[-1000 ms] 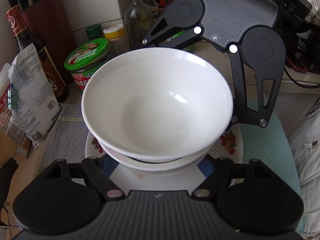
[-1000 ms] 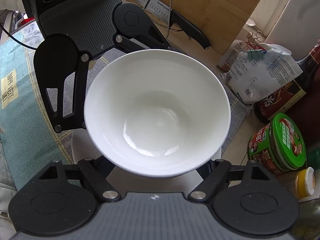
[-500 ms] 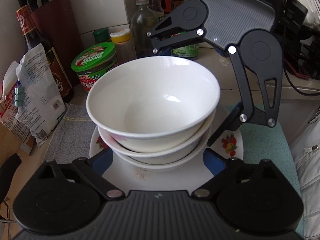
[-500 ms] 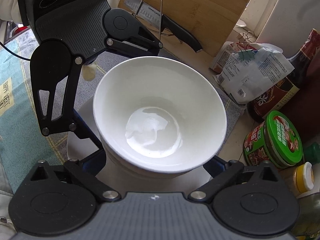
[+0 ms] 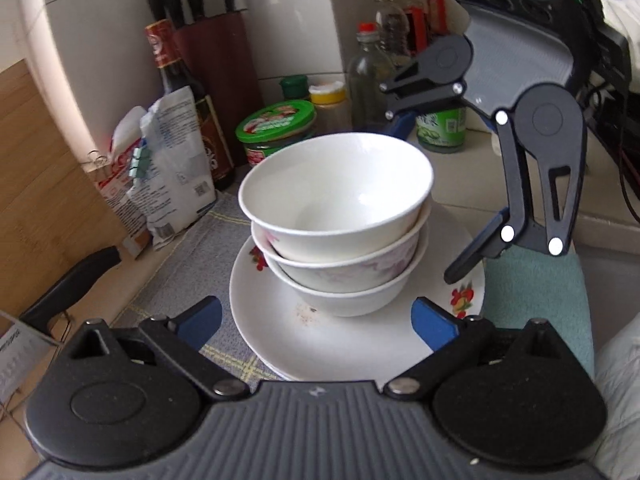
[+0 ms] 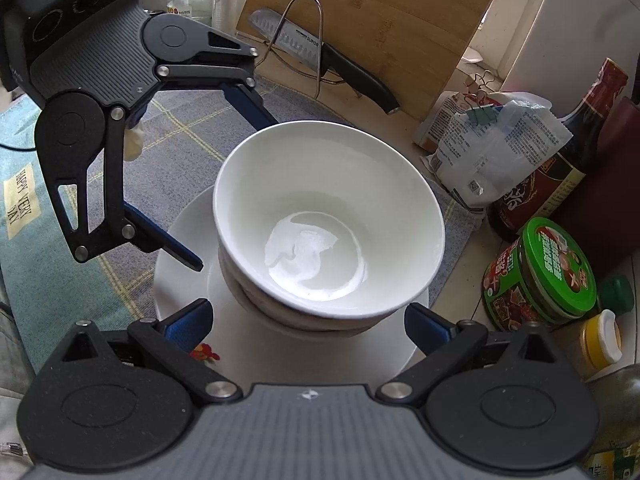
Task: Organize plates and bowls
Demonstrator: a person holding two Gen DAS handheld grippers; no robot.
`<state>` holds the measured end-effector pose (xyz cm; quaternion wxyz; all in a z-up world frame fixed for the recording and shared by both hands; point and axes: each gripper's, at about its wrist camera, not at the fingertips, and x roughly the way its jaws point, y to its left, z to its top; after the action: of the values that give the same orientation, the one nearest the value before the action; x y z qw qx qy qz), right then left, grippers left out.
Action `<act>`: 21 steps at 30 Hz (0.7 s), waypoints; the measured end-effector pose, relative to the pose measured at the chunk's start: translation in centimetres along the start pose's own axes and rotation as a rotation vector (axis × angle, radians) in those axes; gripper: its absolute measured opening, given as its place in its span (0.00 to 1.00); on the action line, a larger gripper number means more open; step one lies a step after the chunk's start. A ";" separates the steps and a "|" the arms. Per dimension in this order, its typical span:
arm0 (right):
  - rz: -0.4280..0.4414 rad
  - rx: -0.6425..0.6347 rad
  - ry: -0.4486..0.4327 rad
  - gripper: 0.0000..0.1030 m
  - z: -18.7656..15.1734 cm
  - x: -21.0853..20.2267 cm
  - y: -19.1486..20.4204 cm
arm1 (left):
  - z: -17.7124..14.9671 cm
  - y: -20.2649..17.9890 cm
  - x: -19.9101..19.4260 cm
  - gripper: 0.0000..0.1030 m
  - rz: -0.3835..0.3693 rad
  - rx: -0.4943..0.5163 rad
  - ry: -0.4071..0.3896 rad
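A white bowl point(image 5: 340, 188) sits on top of a stack of bowls point(image 5: 340, 276) on a white plate with fruit print point(image 5: 360, 344). The top bowl point(image 6: 328, 216) and plate point(image 6: 180, 280) also show in the right wrist view. My left gripper point(image 5: 316, 318) is open and empty, its blue fingertips apart on either side of the plate's near edge. My right gripper point(image 6: 308, 320) is open and empty, facing the stack from the opposite side. Neither gripper touches the bowls.
A green-lidded jar point(image 5: 276, 128), a soy sauce bottle point(image 5: 180, 92), a clipped bag point(image 5: 168, 160), oil bottles point(image 5: 368, 68) and a knife block point(image 5: 216, 40) stand behind. A knife on a wire rack point(image 6: 320, 52) and a wooden board point(image 6: 380, 12) stand nearby. A checked cloth point(image 5: 188, 280) lies under the plate.
Both grippers lowered the top white bowl onto the stack, let go of it and drew back. The bowl now rests free.
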<state>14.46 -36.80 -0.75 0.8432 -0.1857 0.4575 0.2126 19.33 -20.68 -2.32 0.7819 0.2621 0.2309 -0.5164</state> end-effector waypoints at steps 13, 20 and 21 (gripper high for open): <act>-0.305 0.453 0.101 1.00 0.6 -0.8 6.1 | -3.7 -2.8 -6.9 0.98 0.384 -0.298 -0.026; -0.468 0.793 0.040 1.00 0.1 -3.8 12.1 | -5.0 -3.6 -12.1 0.98 0.454 -0.410 0.022; -0.472 0.816 0.024 1.00 0.1 -4.5 13.1 | -5.0 -3.6 -12.7 0.98 0.447 -0.430 0.026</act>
<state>5.42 -26.63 1.57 0.8673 0.0598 0.4586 -0.1841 10.99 -9.90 1.33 0.9105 0.1414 0.2817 -0.2676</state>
